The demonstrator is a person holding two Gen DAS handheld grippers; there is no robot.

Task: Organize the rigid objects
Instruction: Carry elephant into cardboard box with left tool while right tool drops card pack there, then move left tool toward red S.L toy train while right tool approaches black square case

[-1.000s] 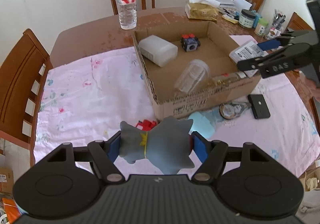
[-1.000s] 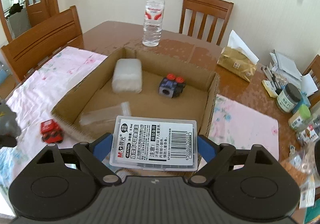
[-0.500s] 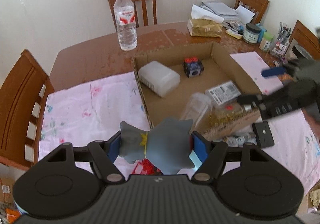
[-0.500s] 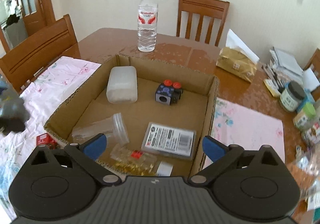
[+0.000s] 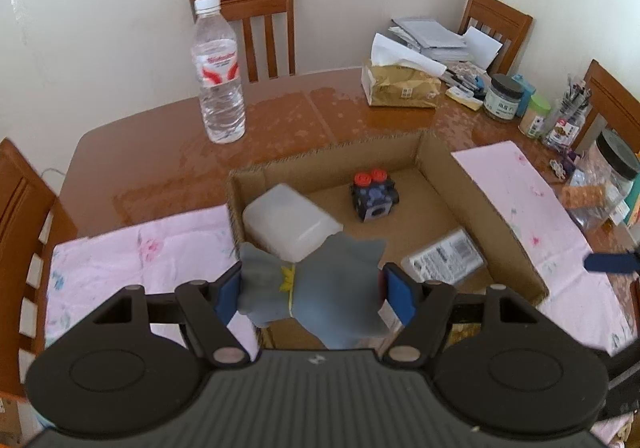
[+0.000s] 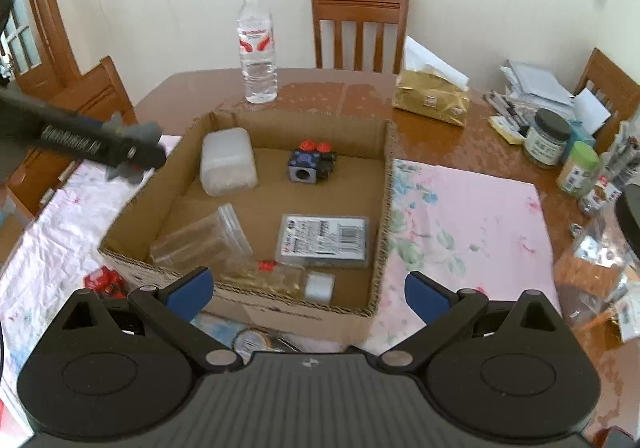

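Note:
My left gripper (image 5: 314, 290) is shut on a grey toy figure with a yellow collar (image 5: 320, 288), held over the near-left part of the cardboard box (image 5: 480, 200). Seen from the right wrist, that toy figure (image 6: 132, 152) hangs at the box's left wall (image 6: 136, 208). My right gripper (image 6: 306, 290) stands wide open over the near wall, with nothing between its fingers. Inside lie a labelled flat case (image 6: 324, 240), a white plastic container (image 6: 228, 160), a dark cube with red knobs (image 6: 312, 162), a clear jar on its side (image 6: 200, 240) and a small yellowish bottle (image 6: 272, 276).
A water bottle (image 6: 258, 48) stands beyond the box. A tissue pack (image 6: 432, 96), jars (image 6: 546, 138) and papers crowd the far right. A red toy car (image 6: 102, 282) and a round tin (image 6: 252, 342) lie by the near wall. Wooden chairs surround the table.
The right gripper opened and dropped the labelled flat case into the box, then drew back a little. The left gripper carried the grey toy figure from the cloth toward and over the box.

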